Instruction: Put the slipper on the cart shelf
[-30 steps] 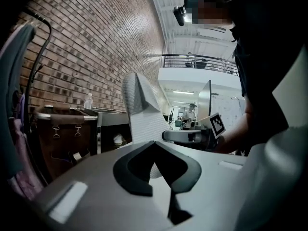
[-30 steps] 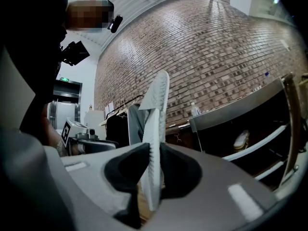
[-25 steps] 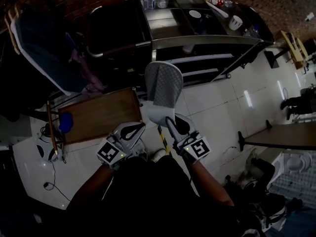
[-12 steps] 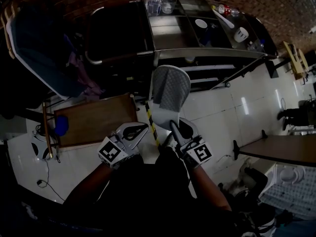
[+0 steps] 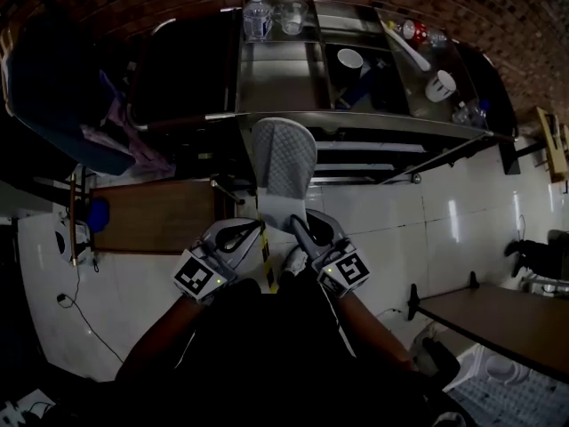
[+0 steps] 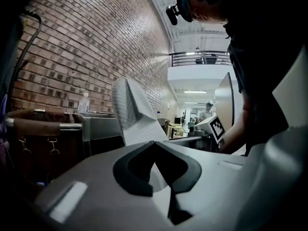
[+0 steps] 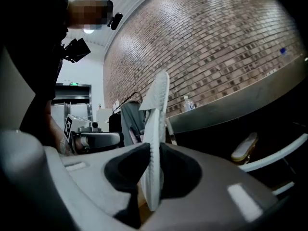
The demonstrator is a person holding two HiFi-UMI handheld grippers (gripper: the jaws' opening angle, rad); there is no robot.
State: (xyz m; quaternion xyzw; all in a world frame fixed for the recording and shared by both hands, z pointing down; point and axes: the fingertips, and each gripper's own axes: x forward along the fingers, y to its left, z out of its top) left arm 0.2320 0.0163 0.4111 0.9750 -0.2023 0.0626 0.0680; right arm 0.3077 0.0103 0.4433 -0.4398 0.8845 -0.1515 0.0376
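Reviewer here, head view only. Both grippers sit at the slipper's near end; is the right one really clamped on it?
Observer: Yes. Its own view shows the right gripper pinching the slipper edge-on between its pads.
Operator: And the left?
Observer: The left gripper has the slipper's textured sole between its pads too.
Operator: Anything already under the cart's top?
Observer: The right gripper view shows a pale slipper-like thing lying below the cart top.

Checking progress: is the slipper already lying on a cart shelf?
No, the slipper is clamped between the jaws of the right gripper, carried by the person and not resting on the cart.
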